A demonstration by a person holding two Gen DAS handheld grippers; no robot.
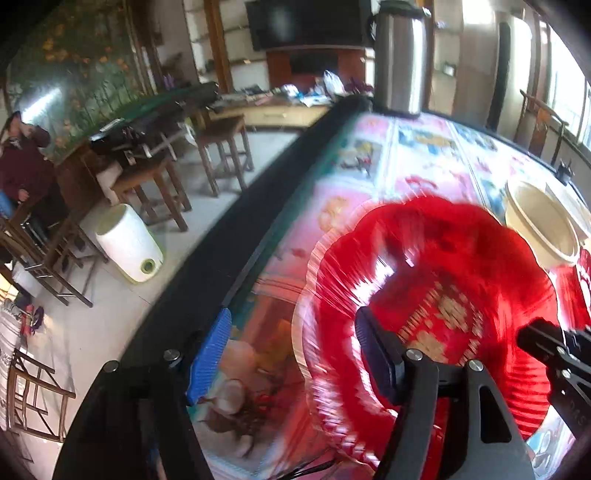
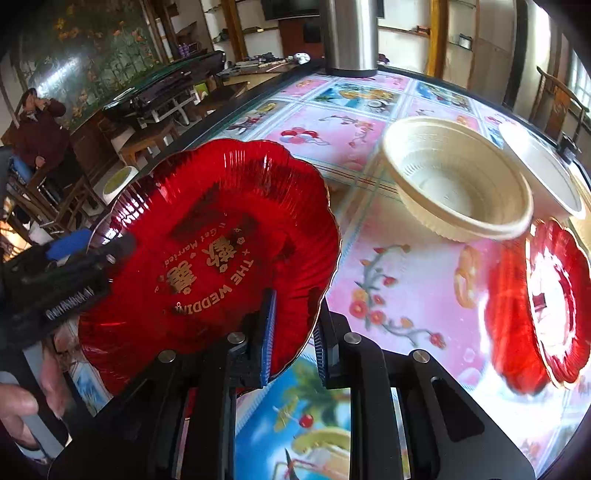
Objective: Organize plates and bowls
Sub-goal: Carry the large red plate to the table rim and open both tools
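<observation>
A red scalloped plate (image 2: 207, 229) with gold lettering is held tilted above the table, and my right gripper (image 2: 295, 306) is shut on its near rim. My left gripper (image 1: 291, 317) stands open at the plate's (image 1: 443, 258) left rim. One of its fingers (image 1: 210, 354) is outside the rim and the other reaches over the plate's face, and neither pad presses on it. Two cream ribbed bowls (image 2: 458, 192) (image 2: 543, 173) sit side by side at the far right. A second red plate (image 2: 546, 299) lies on the table to the right.
A steel thermos (image 2: 349, 33) stands at the far edge of the picture-covered table (image 2: 369, 129). Beyond the table's left edge are wooden stools (image 1: 221, 147), a white bucket (image 1: 129, 243) and a seated person (image 2: 37, 129). A hand (image 2: 18, 410) grips the left tool's handle.
</observation>
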